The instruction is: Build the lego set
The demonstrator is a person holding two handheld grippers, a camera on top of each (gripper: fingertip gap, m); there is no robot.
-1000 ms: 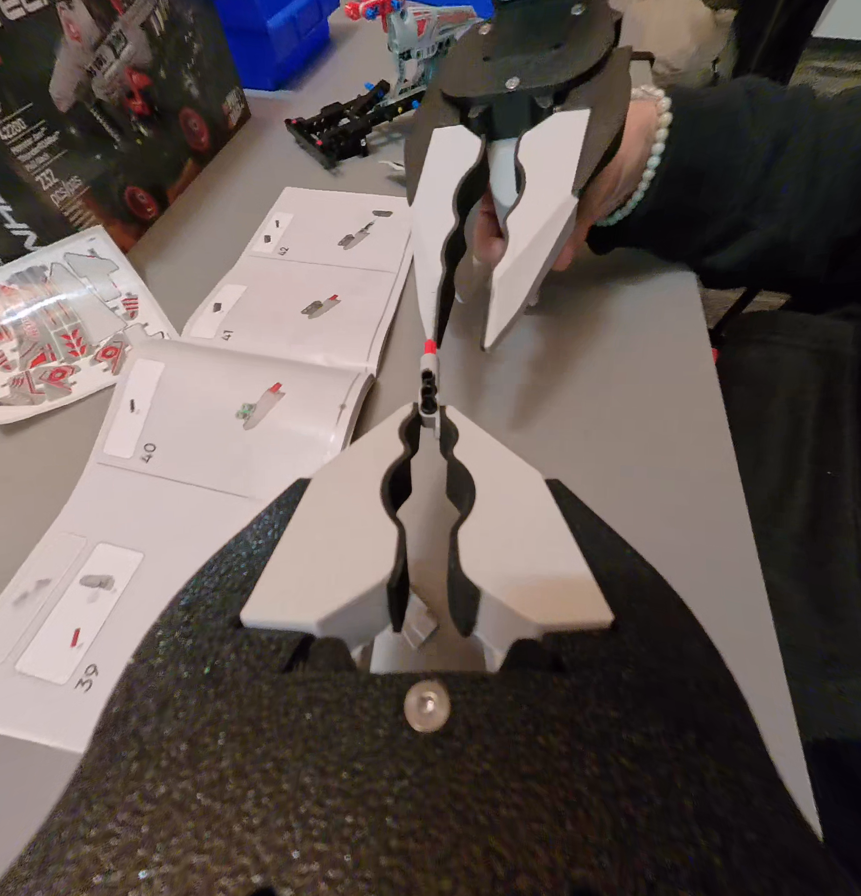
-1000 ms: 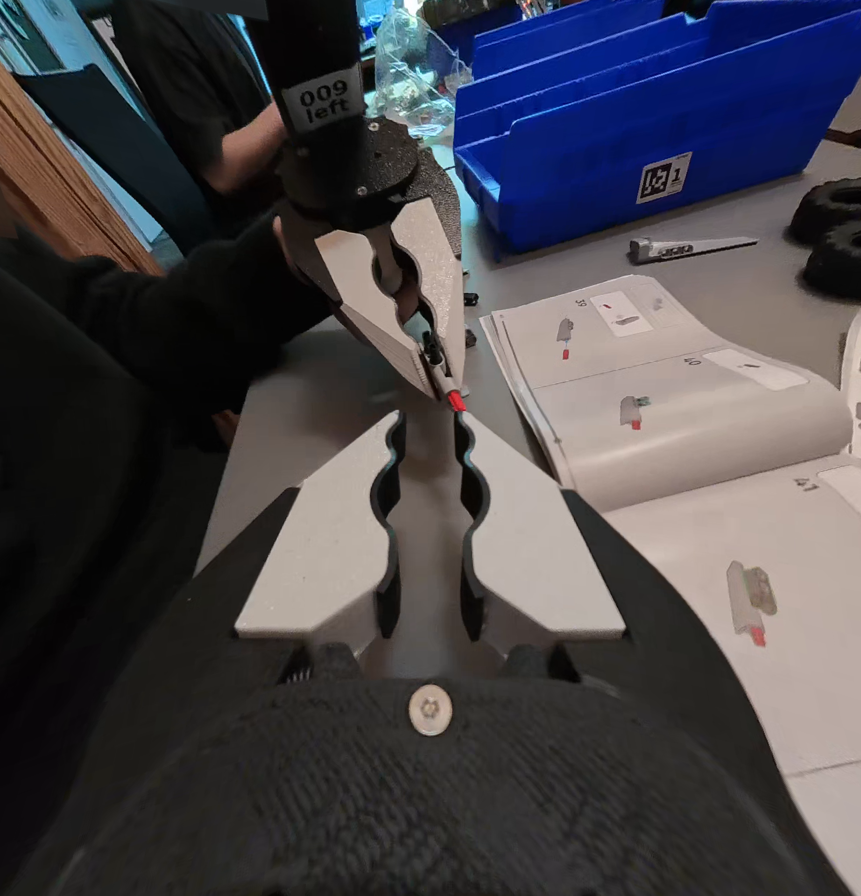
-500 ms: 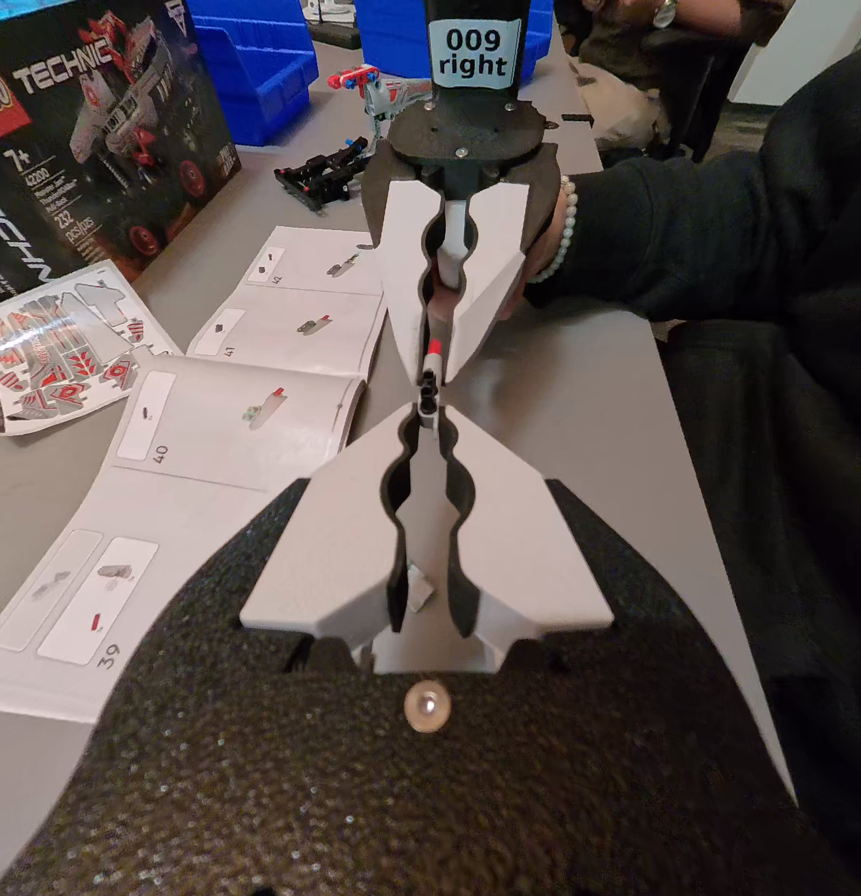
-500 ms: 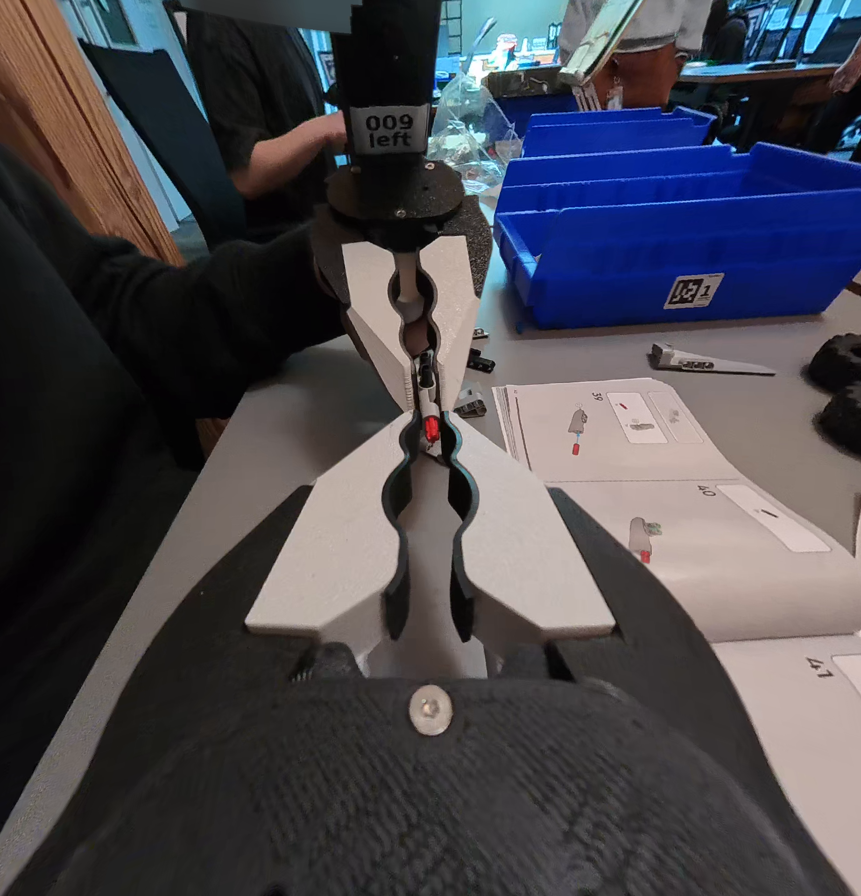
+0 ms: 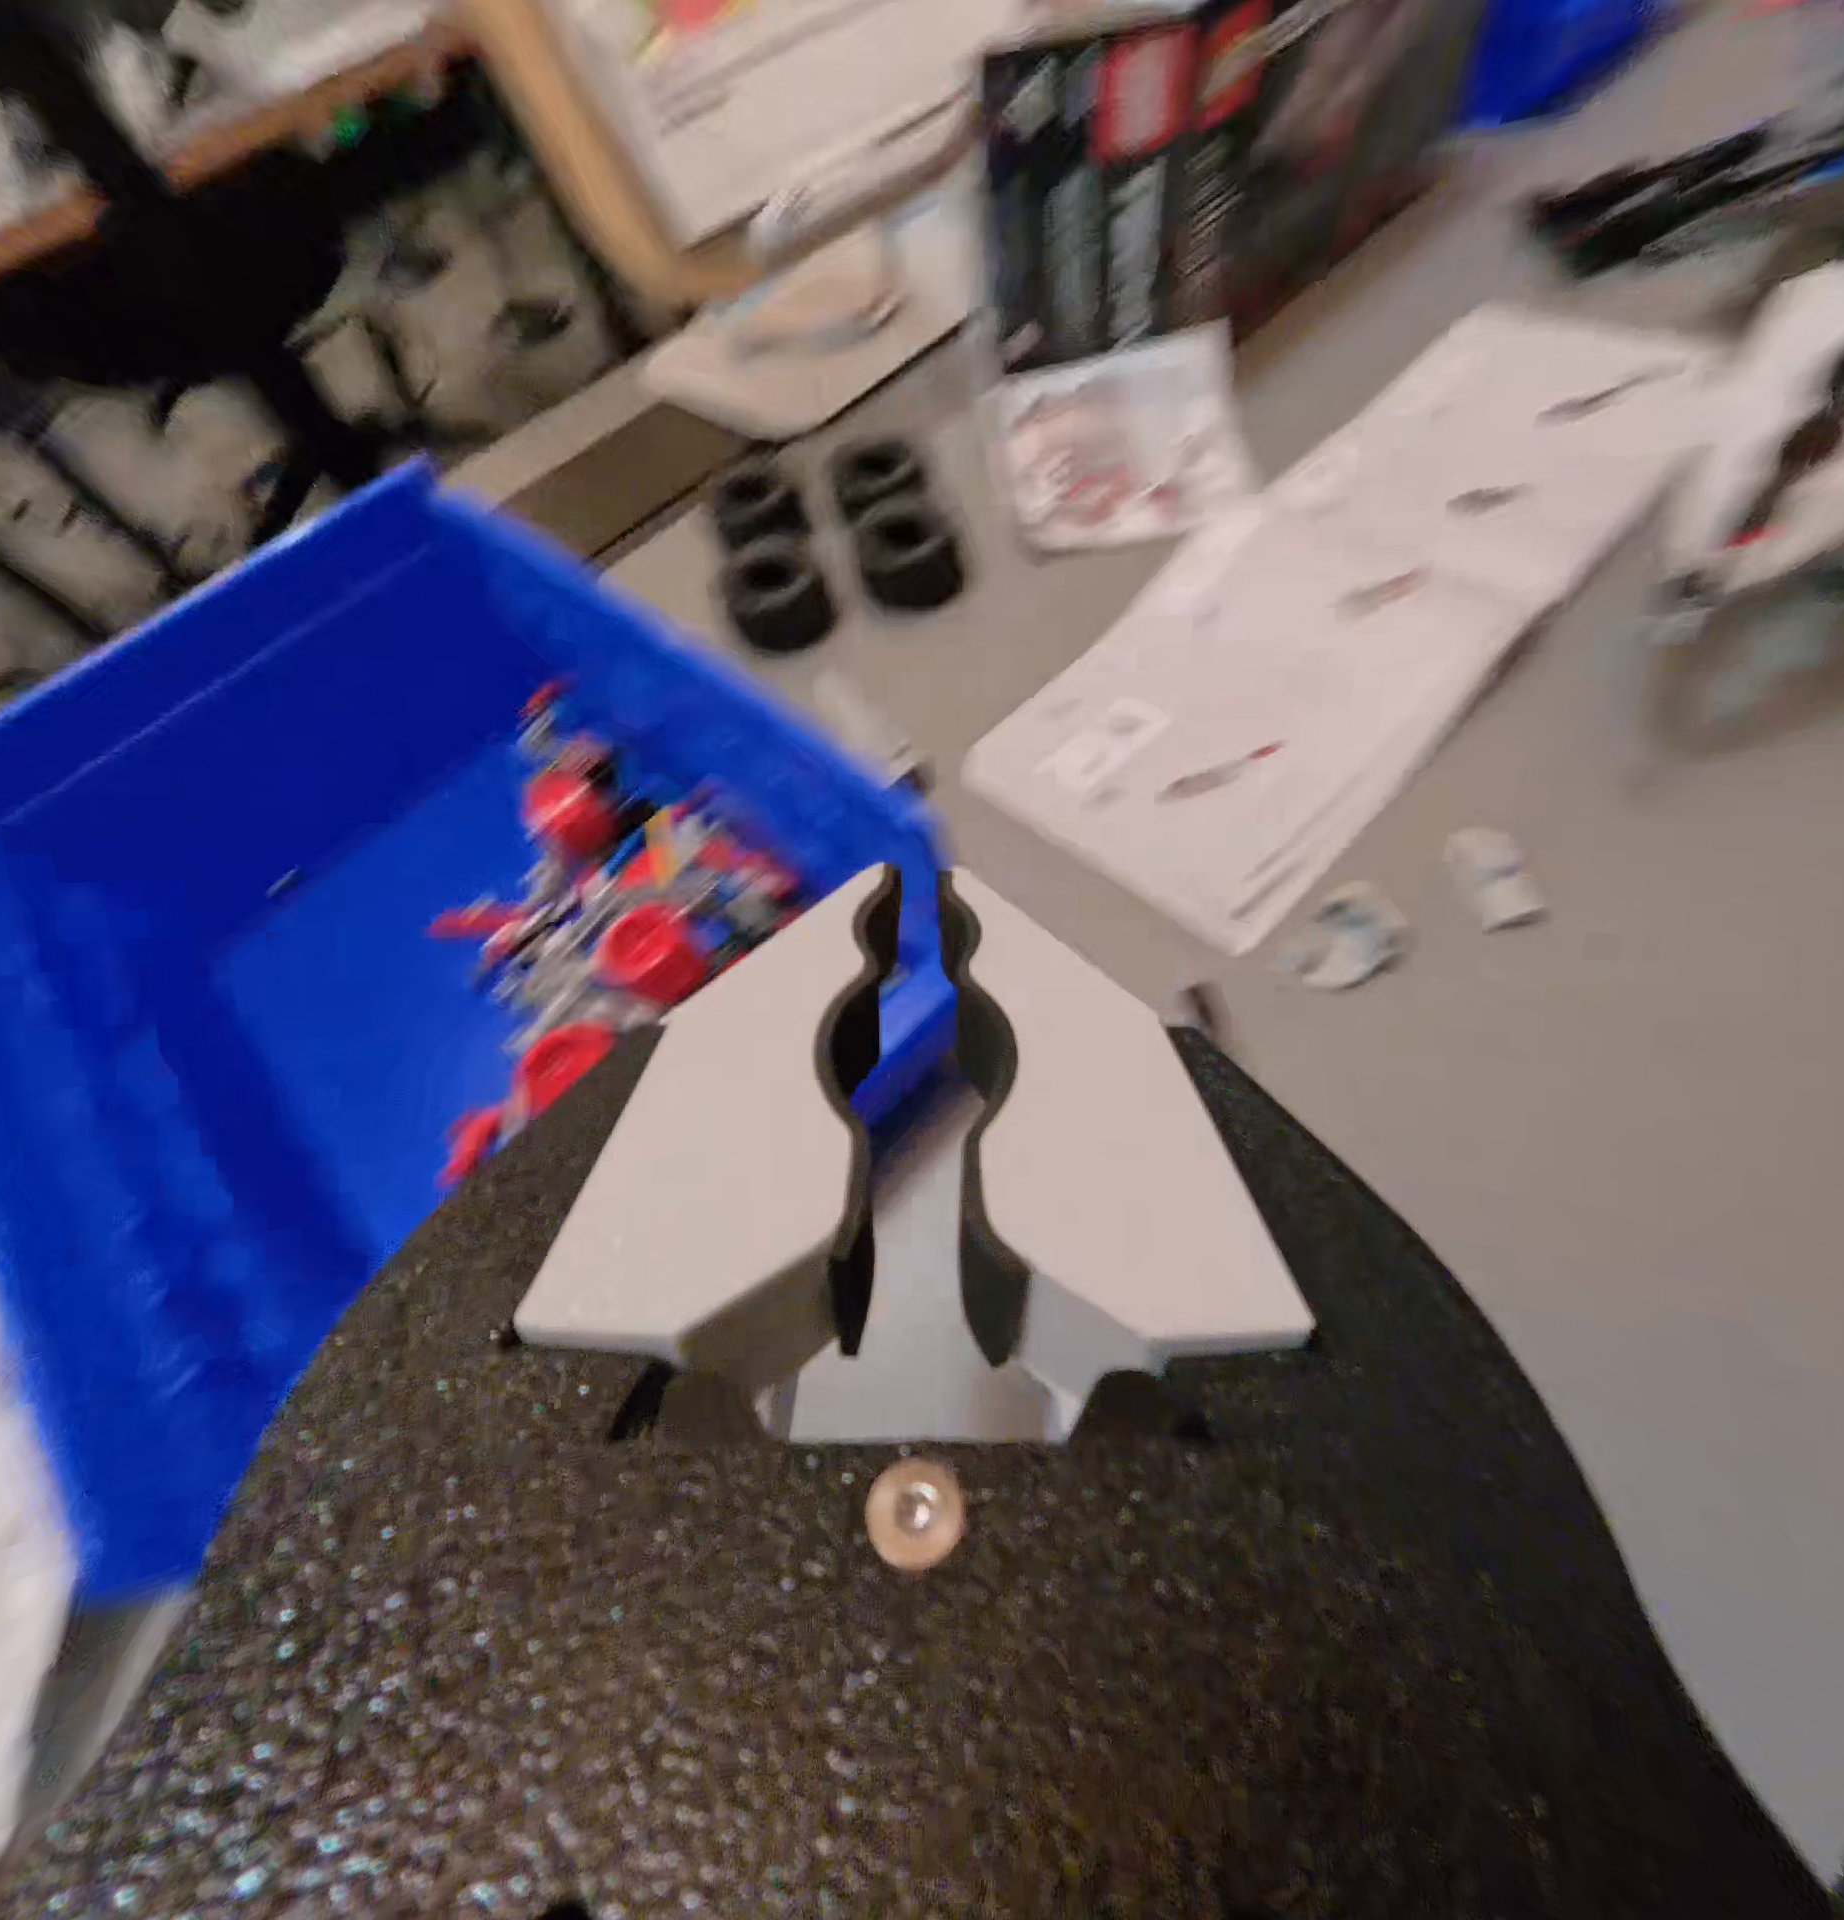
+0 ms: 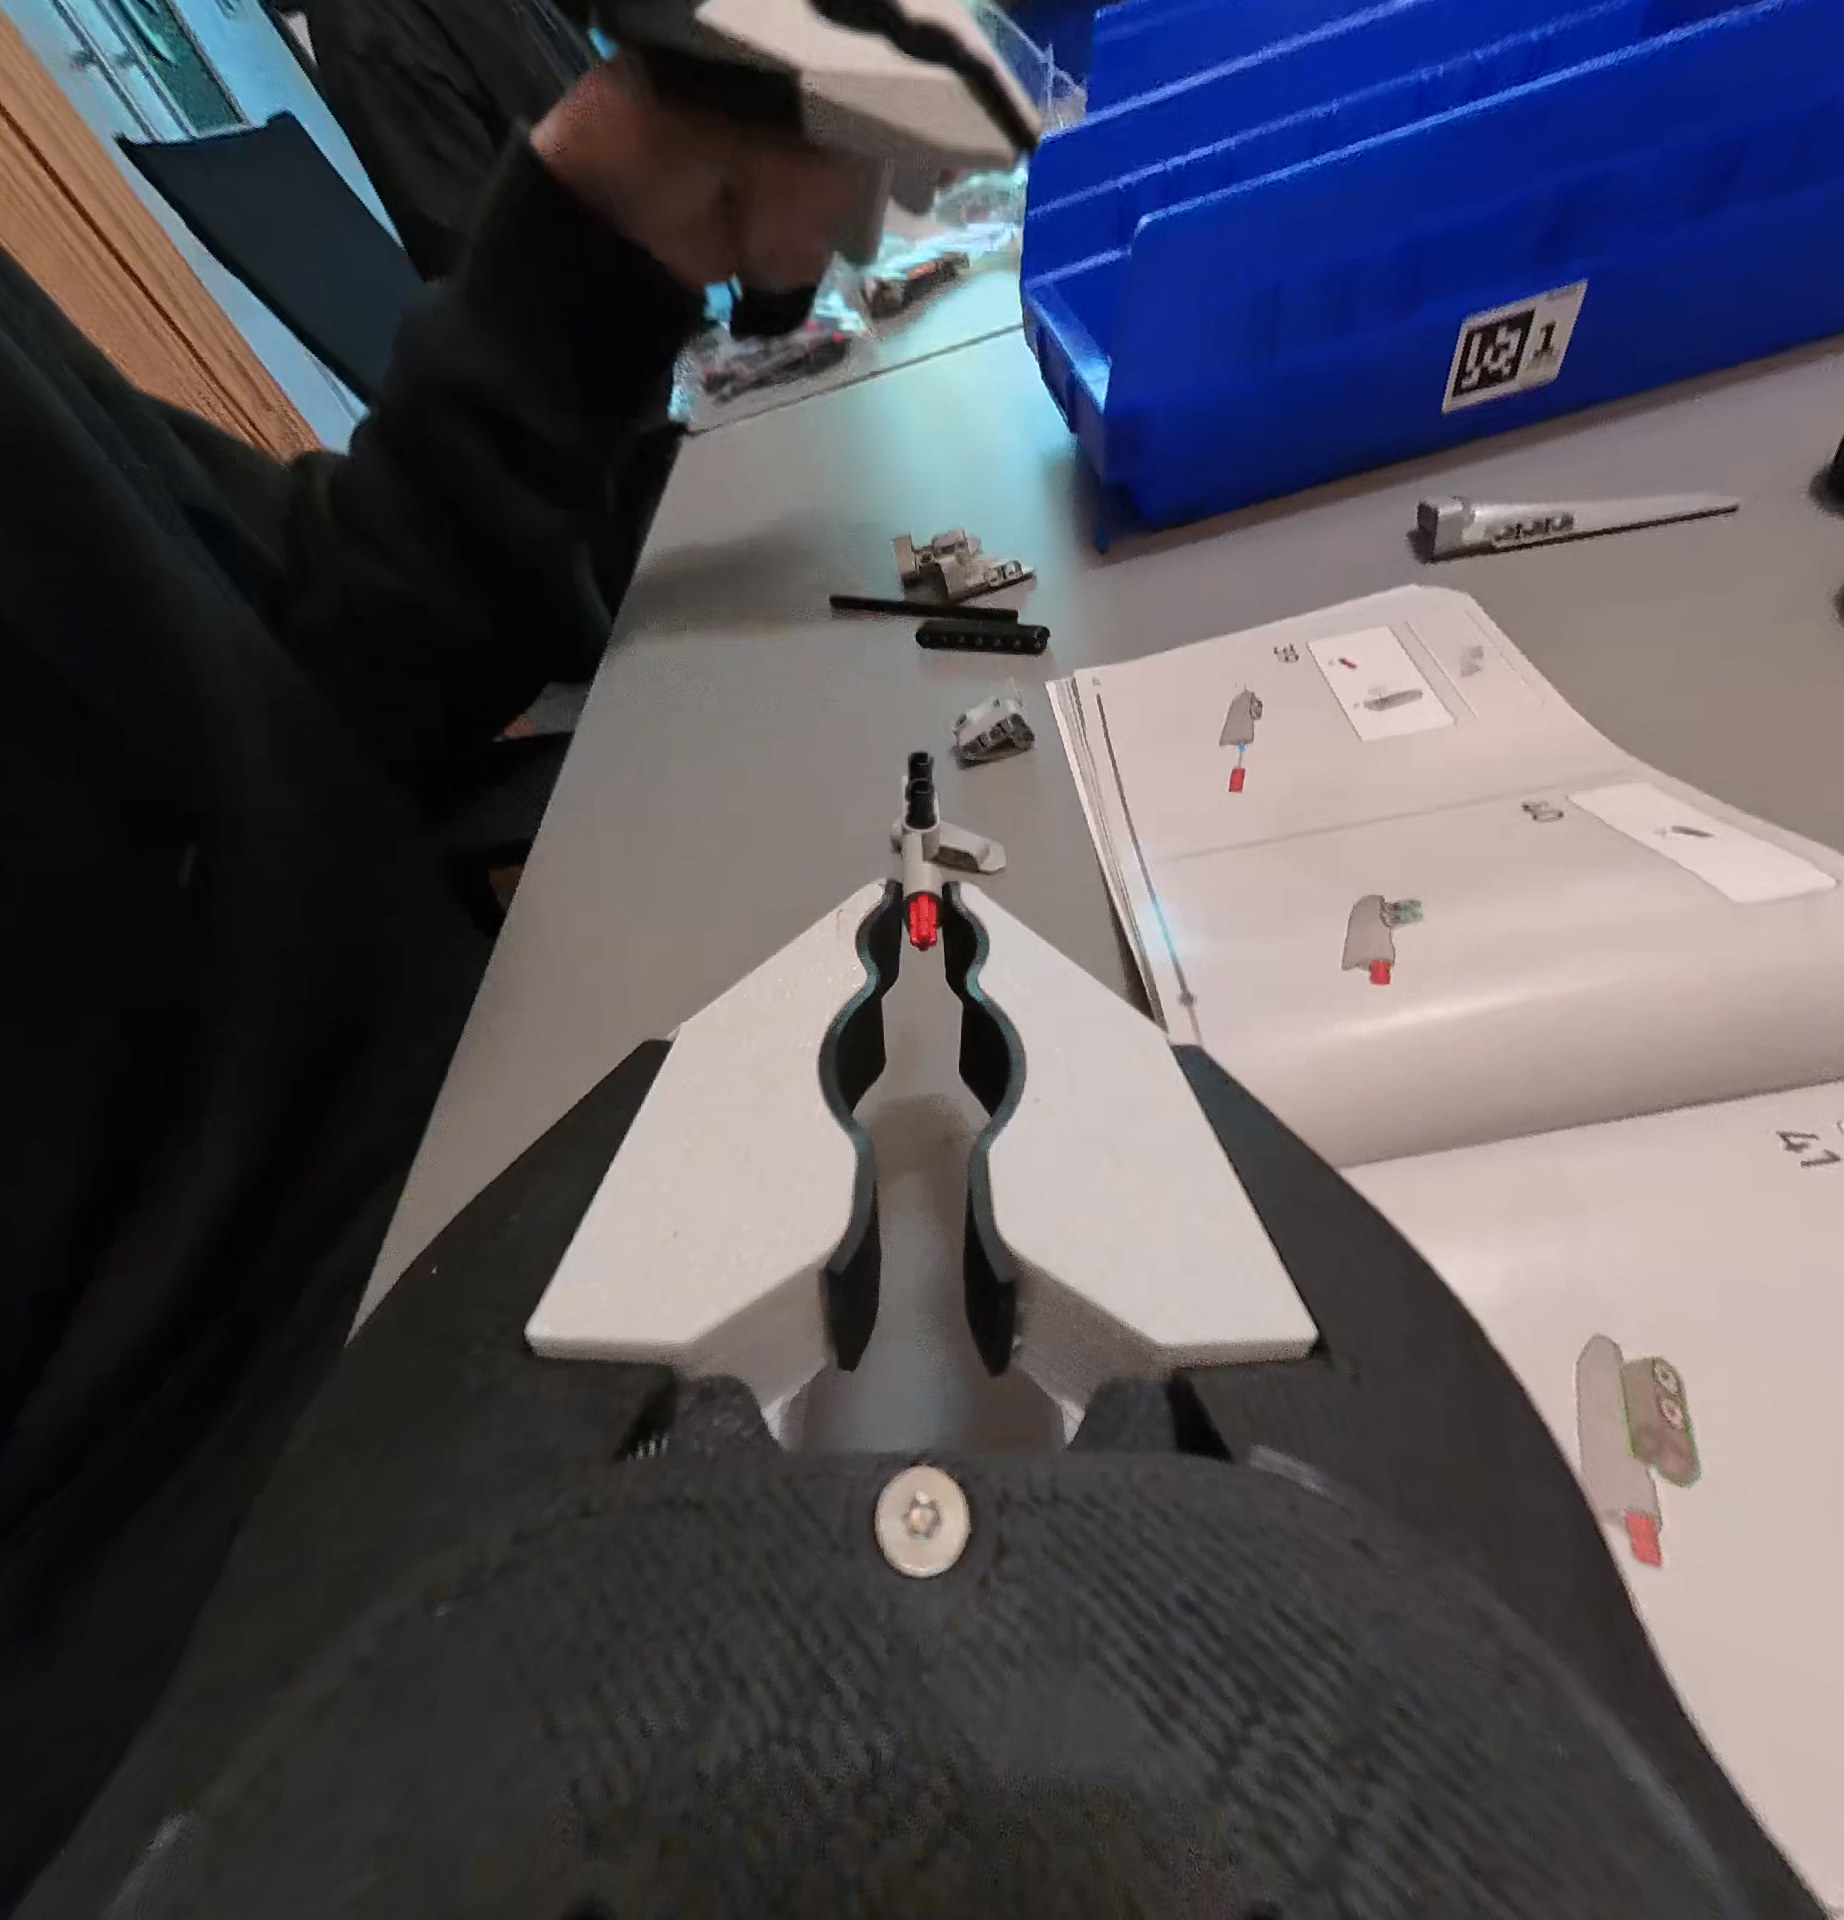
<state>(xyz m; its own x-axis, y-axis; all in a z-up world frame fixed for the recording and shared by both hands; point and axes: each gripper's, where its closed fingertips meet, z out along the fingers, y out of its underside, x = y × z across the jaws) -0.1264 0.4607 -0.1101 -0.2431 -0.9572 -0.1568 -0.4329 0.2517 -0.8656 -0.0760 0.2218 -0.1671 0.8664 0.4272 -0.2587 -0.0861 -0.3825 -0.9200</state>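
Two tongs: right tongs [image 6: 920, 902] pinching a red-tipped pin assembly [image 6: 922, 871] above the worktop [image 6: 752, 665]; left tongs [image 5: 919, 883] slightly parted, empty, over blue bin [image 5: 274, 935].

Blue bin [image 5: 274, 790] — red pieces [image 5: 643, 940] inside; red-tipped grey-black pin assembly [image 6: 923, 862]; black tyres [image 5: 835, 540].

1. On the flat grey tabletop [image 6: 752, 582], the open white paper instruction booklet [image 6: 1469, 935] lies at three o'clock of the right gripper [image 6: 920, 902].
2. The big blue plastic bin [image 6: 1417, 260] stands at one o'clock, behind the booklet.
3. A small grey-and-black lego sub-assembly with a red pin [image 6: 923, 857] sits at the gripper's tips, twelve o'clock.
4. A long black lego beam [image 6: 982, 636] lies beyond it, before the bin.
5. Four black rubber tyres [image 5: 840, 545] stand at twelve o'clock of the left gripper [image 5: 918, 883], behind the bin's corner.
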